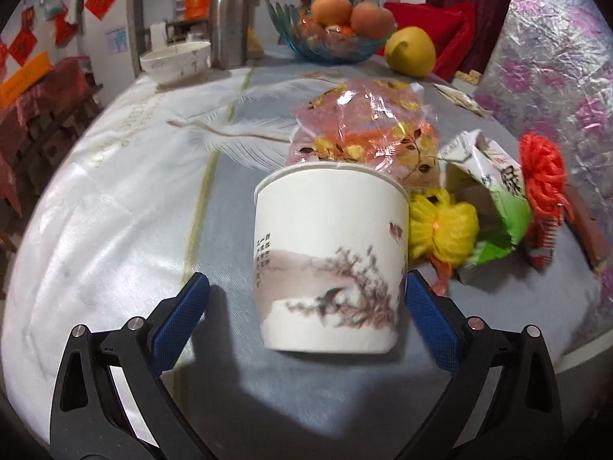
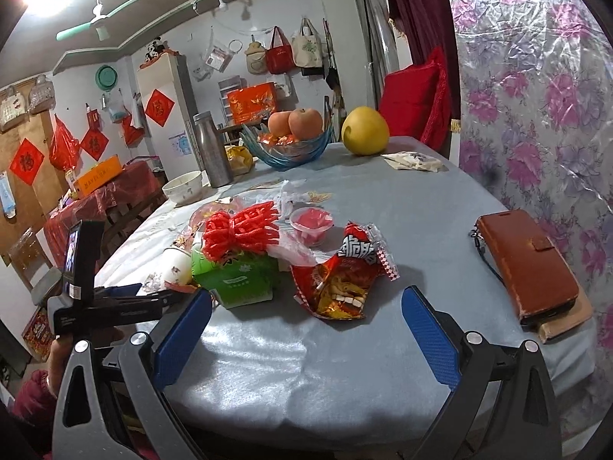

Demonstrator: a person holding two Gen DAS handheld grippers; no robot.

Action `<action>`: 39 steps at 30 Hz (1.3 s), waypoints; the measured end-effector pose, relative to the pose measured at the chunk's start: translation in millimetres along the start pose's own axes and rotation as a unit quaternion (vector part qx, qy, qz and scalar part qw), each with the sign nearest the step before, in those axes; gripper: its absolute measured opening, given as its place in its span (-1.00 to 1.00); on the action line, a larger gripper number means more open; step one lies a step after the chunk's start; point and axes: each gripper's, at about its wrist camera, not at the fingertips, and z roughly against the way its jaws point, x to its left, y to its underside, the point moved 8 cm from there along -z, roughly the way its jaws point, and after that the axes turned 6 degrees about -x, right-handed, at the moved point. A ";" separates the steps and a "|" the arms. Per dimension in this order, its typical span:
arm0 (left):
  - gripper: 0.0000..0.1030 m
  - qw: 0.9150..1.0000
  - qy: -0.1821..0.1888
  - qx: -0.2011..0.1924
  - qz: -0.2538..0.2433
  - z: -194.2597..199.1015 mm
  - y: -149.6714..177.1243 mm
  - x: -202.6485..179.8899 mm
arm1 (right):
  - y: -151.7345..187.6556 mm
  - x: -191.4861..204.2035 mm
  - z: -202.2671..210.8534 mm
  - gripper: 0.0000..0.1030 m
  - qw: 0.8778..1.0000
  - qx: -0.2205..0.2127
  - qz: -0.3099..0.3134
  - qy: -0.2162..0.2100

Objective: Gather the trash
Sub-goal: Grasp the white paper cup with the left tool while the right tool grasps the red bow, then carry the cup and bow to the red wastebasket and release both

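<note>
Trash lies heaped mid-surface: paper cup [image 1: 329,260] upright between the left gripper [image 1: 306,314] jaws, which stand apart, right pad [image 1: 433,326] touching or nearly touching its side. Just beyond it, yellow yarn [image 1: 442,228], green packet [image 1: 494,195] and pink wrapper [image 1: 364,130]. Right gripper [image 2: 306,329] jaws apart, empty, near the red snack bag [image 2: 345,276]; brown wallet [image 2: 528,264] well apart, right.
</note>
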 end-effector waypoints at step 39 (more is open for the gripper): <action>0.44 0.982 -0.116 -0.125 0.081 160.1 3.4 186.9 | -86.4 107.0 -31.4 -0.22 0.986 -0.076 0.046 -0.139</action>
